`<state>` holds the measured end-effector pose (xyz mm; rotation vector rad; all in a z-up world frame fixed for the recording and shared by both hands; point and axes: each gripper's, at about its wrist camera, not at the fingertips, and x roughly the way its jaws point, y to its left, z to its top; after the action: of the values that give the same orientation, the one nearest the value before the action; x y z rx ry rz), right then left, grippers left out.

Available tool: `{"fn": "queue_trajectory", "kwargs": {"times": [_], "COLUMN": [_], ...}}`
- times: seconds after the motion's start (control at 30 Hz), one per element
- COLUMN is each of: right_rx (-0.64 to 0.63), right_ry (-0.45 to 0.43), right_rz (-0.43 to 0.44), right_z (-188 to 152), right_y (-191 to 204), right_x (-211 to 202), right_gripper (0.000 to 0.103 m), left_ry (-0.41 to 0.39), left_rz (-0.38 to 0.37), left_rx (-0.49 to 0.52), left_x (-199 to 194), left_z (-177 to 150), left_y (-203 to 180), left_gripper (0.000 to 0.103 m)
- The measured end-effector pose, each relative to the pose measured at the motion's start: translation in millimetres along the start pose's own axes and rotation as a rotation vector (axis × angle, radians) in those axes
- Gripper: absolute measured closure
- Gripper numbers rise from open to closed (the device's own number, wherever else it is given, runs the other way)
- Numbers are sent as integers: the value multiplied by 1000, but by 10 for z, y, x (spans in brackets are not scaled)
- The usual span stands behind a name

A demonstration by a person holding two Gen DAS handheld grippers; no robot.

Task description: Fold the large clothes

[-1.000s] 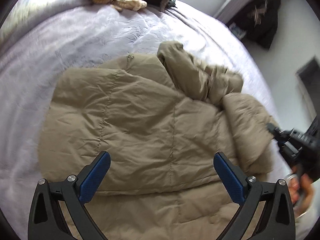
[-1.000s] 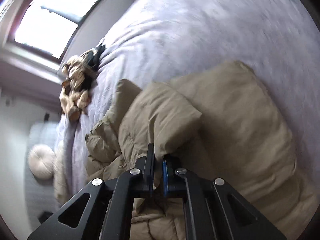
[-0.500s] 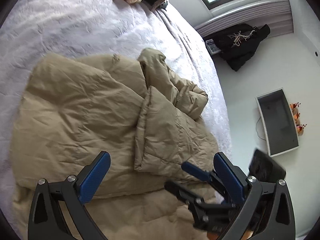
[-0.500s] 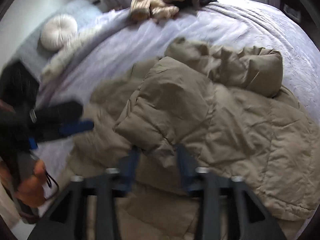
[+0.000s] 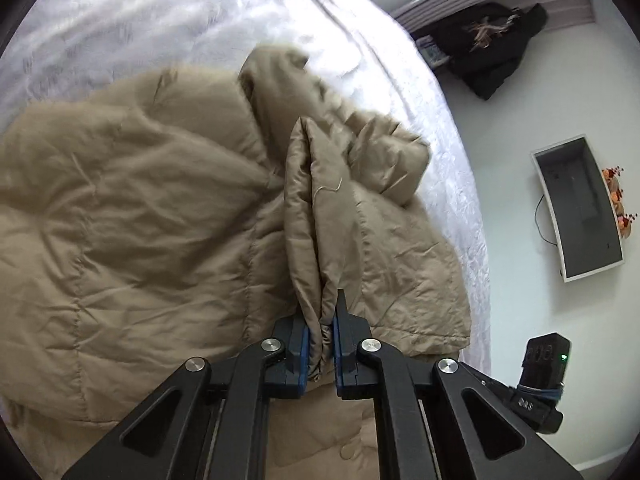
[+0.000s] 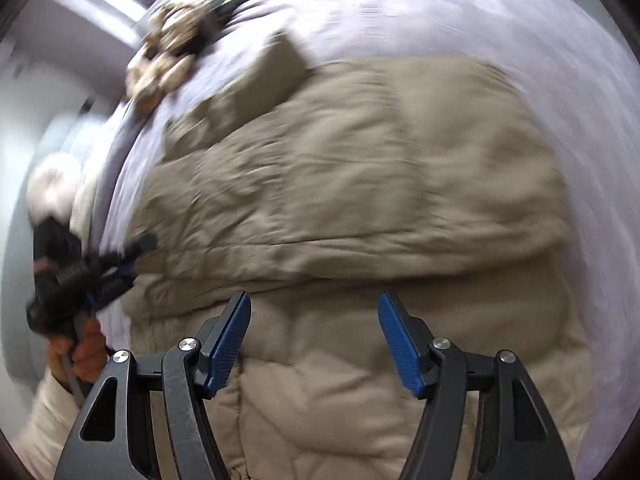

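Left gripper (image 5: 320,334) has just clamped jacket (image 5: 160,220) fold; right gripper (image 6: 314,336), just opened, empty. Lift fold gently, keeping layers aligned on bed (image 5: 120,20).

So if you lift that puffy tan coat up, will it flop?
Probably. The puffy tan coat bunches into soft folds where the left tongs pinch it, so it would likely droop. Its quilted padding looks airy, so it is perhaps light for its size.

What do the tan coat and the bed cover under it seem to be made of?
Tan coat: probably thin woven nylon or polyester over padding; stitched quilt lines, puffy panels, fine crinkles, slight sheen. Bed cover: pale lilac fabric, matte, with a faint raised pattern; the fibre cannot be told.
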<state>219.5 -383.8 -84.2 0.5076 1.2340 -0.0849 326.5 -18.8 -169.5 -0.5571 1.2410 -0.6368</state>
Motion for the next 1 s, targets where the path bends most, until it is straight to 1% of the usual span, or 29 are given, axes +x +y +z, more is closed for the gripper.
{"fn": "queue_trajectory", "kwargs": {"times": [0.07,0.13,0.23,0.3,0.47,0.5,0.53,0.57,0.6,0.67,0.73,0.8,0.87,0.93,1.0], "right_rx": [64,98,111,115,104,95,90,89,90,106,114,110,97,75,65], "right_ry": [-12,-25,-30,-26,-24,-22,-21,-20,-18,-19,-27,-45,-98,-173,-226], "right_rz": [7,10,8,8,5,0,-3,-5,-4,1,7,11,19,10,-15], "right_z": [-5,-20,-34,-52,-71,-72,-73,-77,-76,-96,-103,-111,-113,-66,57], "right_y": [-187,-291,-363,-387,-361,-358,-357,-355,-373,-429,-441,-438,-442,-440,-481], "right_x": [-51,-99,-126,-124,-108,-121,-123,-121,-124,-145,-171,-230,-376,-573,-711], "right_gripper": [33,33,33,33,33,33,33,33,33,33,33,33,33,33,33], "left_ry": [-36,-55,-29,-4,3,5,1,-13,-43,-82,-93,-100,-111,-113,-102], "left_rz": [-9,9,73,109,156,173,210,259,291,311,325,317,294,260,231], "left_rx": [31,52,36,-3,-36,-37,-32,-23,-4,42,63,90,129,160,183], "left_x": [-155,-275,-257,-169,-102,-130,-172,-246,-351,-544,-664,-717,-732,-669,-488], "left_z": [-74,-196,-377,-452,-457,-449,-452,-468,-480,-472,-436,-367,-291,-216,-127], "left_y": [-60,-49,109,274,365,351,324,300,276,208,160,71,-42,-142,-290], "left_gripper": [93,93,93,93,91,75,62,38,33,33,33,33,33,33,33]}}
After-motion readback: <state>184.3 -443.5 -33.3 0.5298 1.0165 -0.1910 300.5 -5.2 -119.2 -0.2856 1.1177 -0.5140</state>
